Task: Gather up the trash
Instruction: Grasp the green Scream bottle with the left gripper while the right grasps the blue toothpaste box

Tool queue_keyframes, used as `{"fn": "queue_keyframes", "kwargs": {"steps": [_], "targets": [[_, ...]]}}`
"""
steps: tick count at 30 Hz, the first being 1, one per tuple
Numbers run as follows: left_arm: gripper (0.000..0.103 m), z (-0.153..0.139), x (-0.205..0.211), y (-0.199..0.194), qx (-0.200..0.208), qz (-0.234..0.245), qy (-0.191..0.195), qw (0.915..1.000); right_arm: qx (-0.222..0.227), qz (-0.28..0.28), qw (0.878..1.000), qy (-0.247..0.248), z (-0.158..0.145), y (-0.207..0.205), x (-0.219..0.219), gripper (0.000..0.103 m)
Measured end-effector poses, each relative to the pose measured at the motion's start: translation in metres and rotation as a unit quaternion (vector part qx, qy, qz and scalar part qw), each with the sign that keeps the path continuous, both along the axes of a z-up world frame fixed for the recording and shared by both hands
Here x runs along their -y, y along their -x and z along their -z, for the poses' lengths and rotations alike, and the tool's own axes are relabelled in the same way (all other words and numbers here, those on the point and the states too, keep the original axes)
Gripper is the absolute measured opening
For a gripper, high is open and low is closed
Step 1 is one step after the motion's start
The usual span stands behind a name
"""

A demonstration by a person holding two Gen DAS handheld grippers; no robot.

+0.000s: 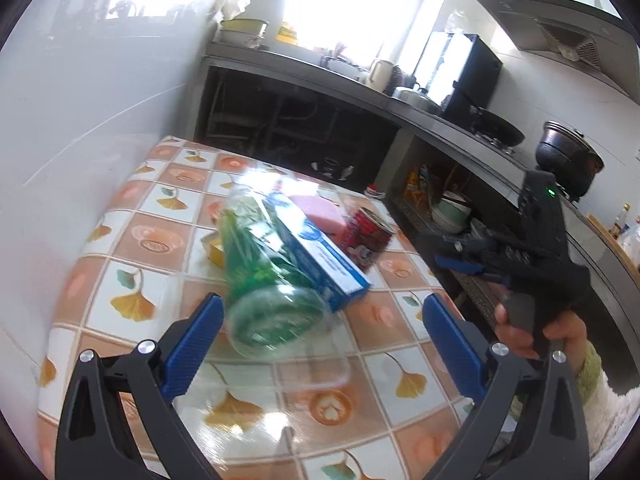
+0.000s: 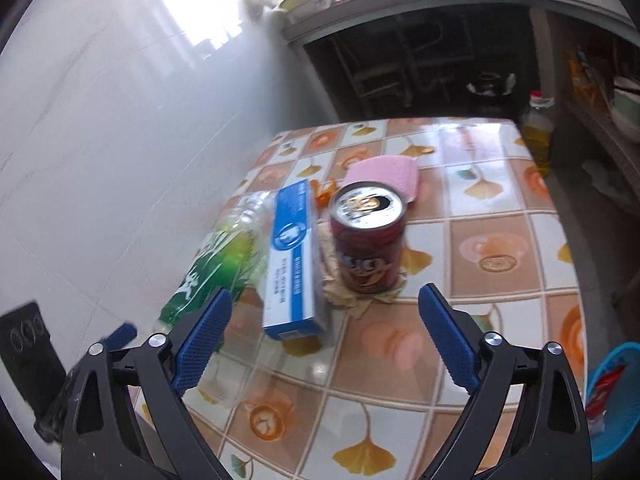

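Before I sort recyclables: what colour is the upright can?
Dark red can with a silver top; right wrist view shows it best.

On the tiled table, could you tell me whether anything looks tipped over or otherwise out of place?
Yes. The green-labelled plastic bottle lies on its side against the blue and white box, which also lies flat. The red can stands upright on a crumpled scrap of paper. Nothing looks spilled.
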State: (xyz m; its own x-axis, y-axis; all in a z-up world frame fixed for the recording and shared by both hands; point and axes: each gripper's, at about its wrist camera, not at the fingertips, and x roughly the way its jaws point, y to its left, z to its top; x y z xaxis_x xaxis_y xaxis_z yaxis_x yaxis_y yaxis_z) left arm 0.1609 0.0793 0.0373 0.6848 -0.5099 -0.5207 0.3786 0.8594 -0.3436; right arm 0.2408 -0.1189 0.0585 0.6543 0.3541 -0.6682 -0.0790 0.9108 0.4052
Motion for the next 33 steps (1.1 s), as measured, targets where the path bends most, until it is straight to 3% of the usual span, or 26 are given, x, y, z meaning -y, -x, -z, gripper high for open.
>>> {"fn": "queue_keyframes", "kwargs": {"steps": [3,7,12,19,24,27,30,33], "targets": [[0.097,-0.007,-0.010,-0.028,-0.029,-0.014,0.007,0.9995,-0.004,-0.032,0.999,0.018,-0.008,-0.011,-0.017,0.078],[0.097,-0.006,-0.019,-0.082,-0.113,0.007,0.043,0.9927,-0.026,-0.075,0.996,0.049,-0.009,-0.032,-0.035,0.072],[0.097,0.018,-0.012,-0.151,-0.227,0.033,0.044,0.9724,-0.066,-0.086,0.992,0.063,0.006,-0.047,-0.046,0.062],[0.088,0.046,0.006,-0.193,-0.314,0.047,0.017,0.9480,-0.065,-0.088,0.991,0.079,0.002,-0.054,-0.048,0.062],[0.078,0.064,0.009,-0.206,-0.351,0.037,0.010,0.9356,-0.066,-0.091,0.990,0.088,0.002,-0.056,-0.050,0.062],[0.071,0.072,0.006,-0.206,-0.370,0.038,0.039,0.9275,-0.064,-0.093,0.989,0.096,-0.001,-0.059,-0.051,0.061],[0.059,0.072,0.002,-0.203,-0.366,0.031,0.057,0.9284,-0.058,-0.100,0.987,0.108,-0.009,-0.065,-0.054,0.061],[0.056,0.070,-0.002,-0.199,-0.363,0.026,0.070,0.9289,-0.053,-0.121,0.984,0.119,-0.020,-0.076,-0.059,0.061]]}}
